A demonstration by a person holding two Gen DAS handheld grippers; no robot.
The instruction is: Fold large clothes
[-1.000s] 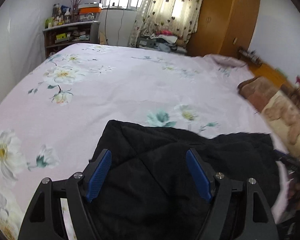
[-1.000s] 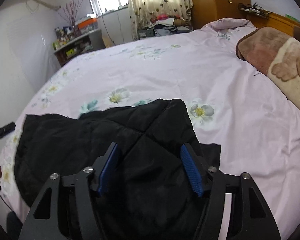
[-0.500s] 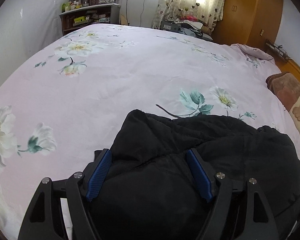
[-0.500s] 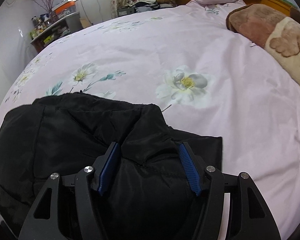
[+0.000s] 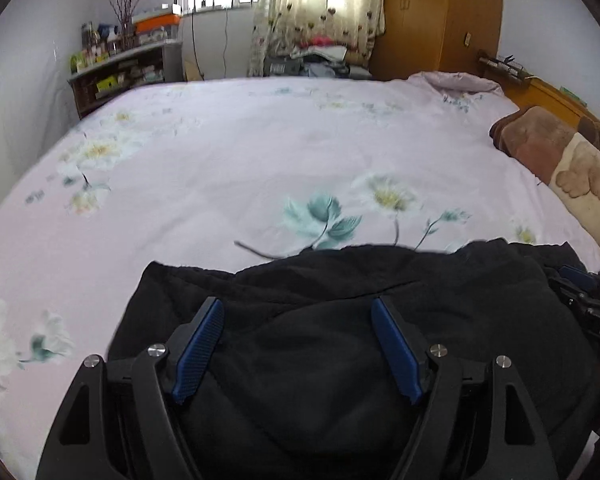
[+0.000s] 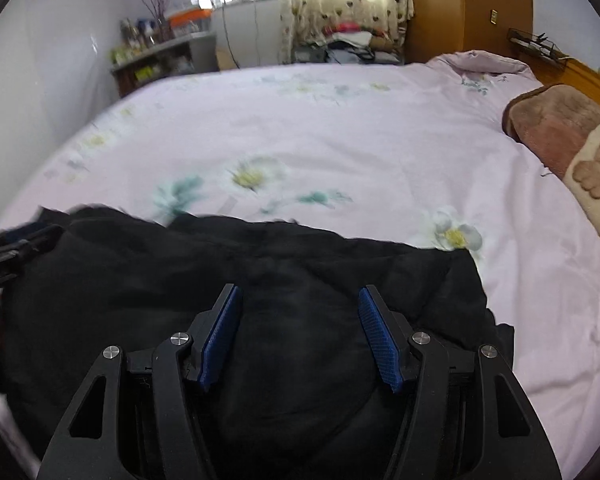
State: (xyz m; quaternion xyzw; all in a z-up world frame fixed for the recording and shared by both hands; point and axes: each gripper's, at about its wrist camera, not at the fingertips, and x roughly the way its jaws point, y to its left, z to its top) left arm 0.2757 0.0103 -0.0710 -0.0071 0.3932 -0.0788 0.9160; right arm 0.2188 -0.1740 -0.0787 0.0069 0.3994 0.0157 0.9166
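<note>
Only right view shows the garment's (image 6: 260,280) corner — draped rightward.

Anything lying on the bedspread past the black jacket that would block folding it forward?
Nothing visible. The floral bedspread ahead of the black jacket is bare; the brown blanket lies off to the right, apart from the jacket.

The jacket (image 5: 340,360) runs off the bottom edge in both views, its near part hidden behind the gripper frames. Shelf clutter (image 5: 112,60) is too small to identify. The brown blanket (image 6: 560,148), perhaps a pillow, is cut by the right edge.
</note>
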